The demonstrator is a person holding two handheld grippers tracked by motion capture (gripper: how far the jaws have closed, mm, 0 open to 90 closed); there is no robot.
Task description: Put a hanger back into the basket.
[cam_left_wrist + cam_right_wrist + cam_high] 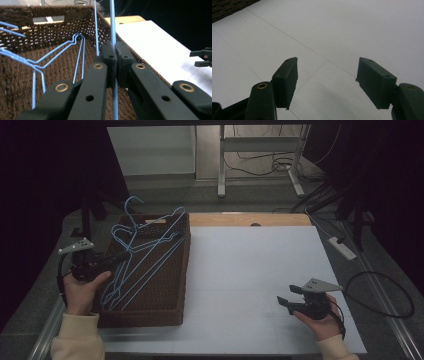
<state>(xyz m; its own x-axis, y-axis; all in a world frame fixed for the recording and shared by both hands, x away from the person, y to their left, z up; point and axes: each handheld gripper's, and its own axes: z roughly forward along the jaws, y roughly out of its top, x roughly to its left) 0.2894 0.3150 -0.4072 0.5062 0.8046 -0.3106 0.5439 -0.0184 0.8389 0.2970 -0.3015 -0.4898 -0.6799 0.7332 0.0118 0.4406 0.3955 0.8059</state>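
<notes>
Seen from above, several blue wire hangers [142,255], too tangled to count exactly, lie in one brown woven basket [172,312] at the table's left. The left gripper view shows the left gripper [113,53] clenched on one hanger's wire [112,25], running upright between its pads over the basket. The right gripper [327,82] gapes empty above the white tabletop [362,30], well apart from them.

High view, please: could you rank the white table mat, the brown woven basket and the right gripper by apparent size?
1. White table mat, largest.
2. Brown woven basket.
3. Right gripper, smallest, though it lies nearest the camera.
</notes>
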